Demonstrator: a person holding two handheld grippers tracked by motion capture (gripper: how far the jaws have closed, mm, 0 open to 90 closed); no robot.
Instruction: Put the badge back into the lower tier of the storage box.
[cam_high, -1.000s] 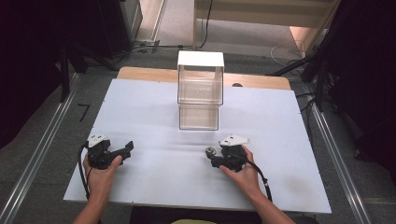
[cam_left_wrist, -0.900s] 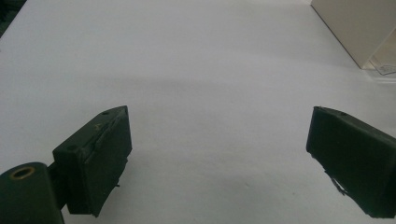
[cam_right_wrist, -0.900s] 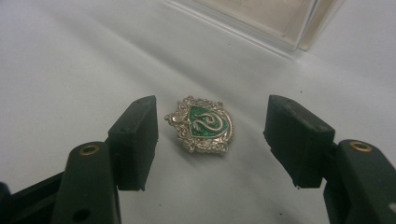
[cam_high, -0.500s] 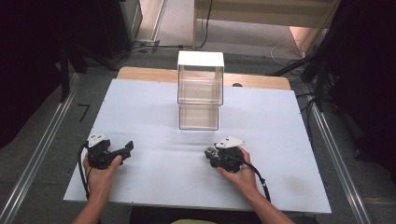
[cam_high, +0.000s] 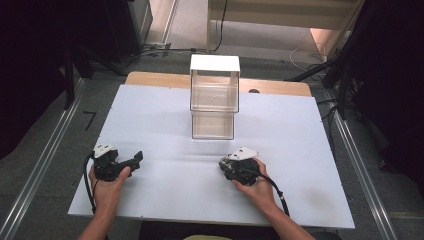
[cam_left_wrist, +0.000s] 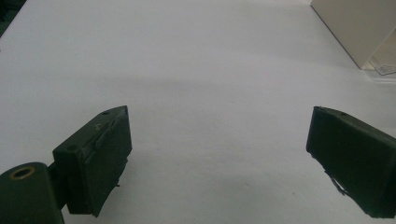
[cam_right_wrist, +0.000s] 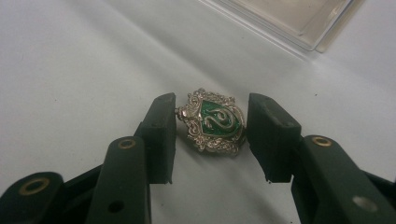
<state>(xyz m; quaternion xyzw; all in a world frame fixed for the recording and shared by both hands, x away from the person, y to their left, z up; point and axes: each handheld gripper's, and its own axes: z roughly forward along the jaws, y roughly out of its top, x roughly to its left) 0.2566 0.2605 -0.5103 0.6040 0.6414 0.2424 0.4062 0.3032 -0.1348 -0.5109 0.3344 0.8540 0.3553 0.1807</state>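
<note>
I have the right gripper (cam_right_wrist: 210, 135) down on the white table (cam_high: 150, 125), just in front of the clear stacked case (cam_high: 214, 97), with its jaws straddling a small silver-and-green crest badge (cam_right_wrist: 214, 122) that lies flat on the surface. The jaws have just been closing and now stand narrow on either side of the badge; the left pad looks about touching its edge, while the right one is a sliver off, so I judge it not yet gripped. I keep the gripper low and nearly level because the badge is thin (there is little edge for the pads to catch), and coming in from the sides is the only way to pinch it. The open front of the case faces my side of the table, which I take to be where the badge is meant to go. My left gripper (cam_left_wrist: 219, 154) rests well to the left of the case, jaws wide with nothing between them, parked out of the way there.
</note>
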